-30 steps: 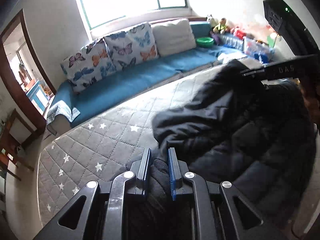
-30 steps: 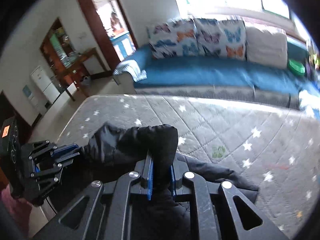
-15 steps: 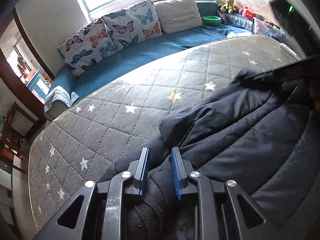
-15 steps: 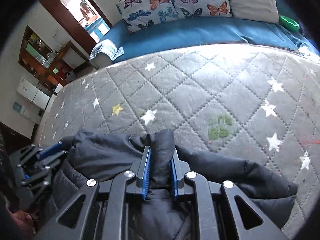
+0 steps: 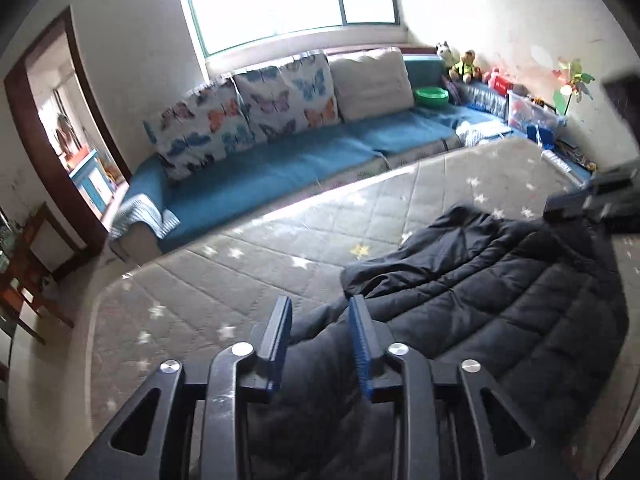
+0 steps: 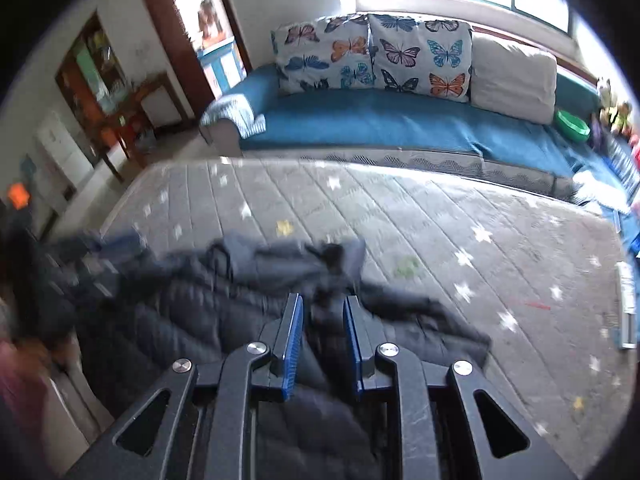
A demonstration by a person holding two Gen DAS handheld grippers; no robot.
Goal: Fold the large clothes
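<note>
1. Since a second ago: both grippers have let go. The left gripper was clenched on the near edge of the black puffer jacket; its jaws are now opening, with cloth lying loose between the blue pads and a clear gap on the left side. The right gripper was pinching a raised fold; its jaws are opening too, fabric between them but no longer pressed. The lifted fold has dropped, and the jacket lies flatter.
2. Where the jacket is: spread on the grey star-quilted mattress, on its near right part in the left wrist view, one sleeve or flap reaching toward the far side.
3. Step in hand, as I judge it: release after laying one fold down. The jacket looks only partly folded, bulky and uneven.
4. Next move likely calls for drawing both grippers clear of the cloth without dragging it, then picking a new edge, probably the far sleeve or a side, for the following fold. Thick padding may spring back.
5. Containers: a green basin sits on the far blue sofa; contents cannot be seen. A clear plastic box at far right holds toys, too small to make out.
</note>
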